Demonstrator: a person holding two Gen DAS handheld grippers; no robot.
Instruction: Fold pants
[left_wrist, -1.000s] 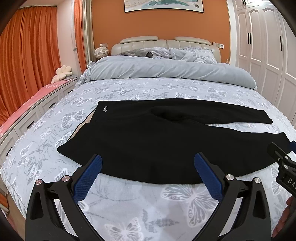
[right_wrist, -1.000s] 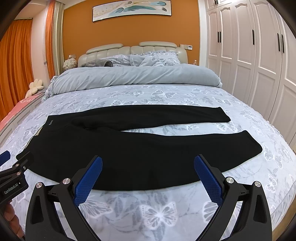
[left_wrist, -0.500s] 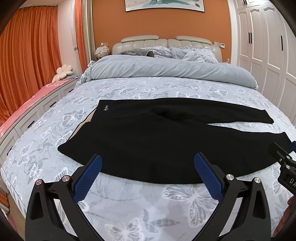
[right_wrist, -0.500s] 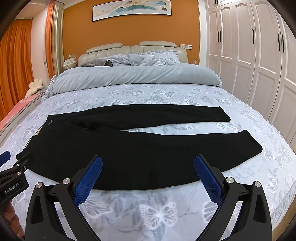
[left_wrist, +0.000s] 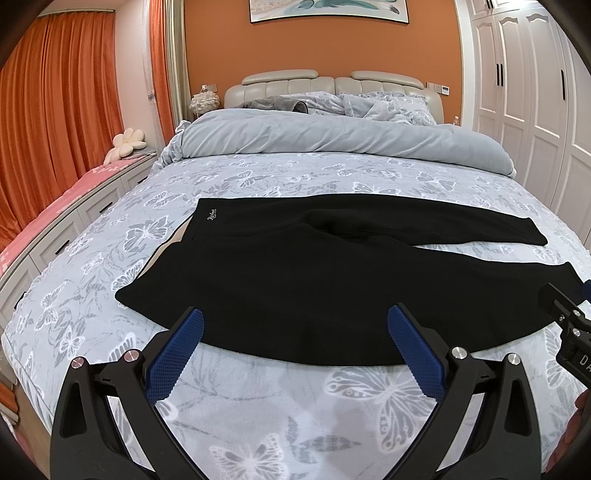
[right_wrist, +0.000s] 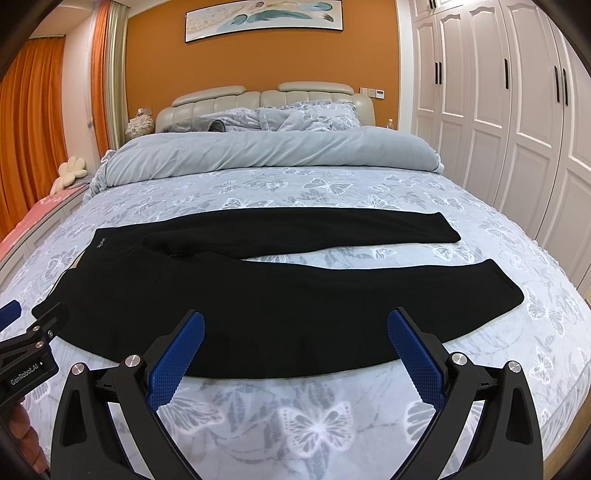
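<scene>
Pants (left_wrist: 295, 280) flat across bed (left_wrist: 258, 417), waistband left, legs right.

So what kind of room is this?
A bedroom, most likely: black pants lie on a big bed with a butterfly-print cover, grey pillows against a padded cream headboard, and tall white wardrobe doors.

Left gripper (left_wrist: 295, 350): jaws spread wide, nothing between blue ribbed pads (left_wrist: 173, 360), fingers level, pointing forward and slightly down. Right gripper (right_wrist: 295, 350): same pose, jaws wide apart, pads (right_wrist: 417, 356) empty. Both held side by side at like height; each tip enters other's view at frame edge. Part of hand (right_wrist: 22, 439) visible low at left edge of right wrist view, beneath left gripper body.
</scene>
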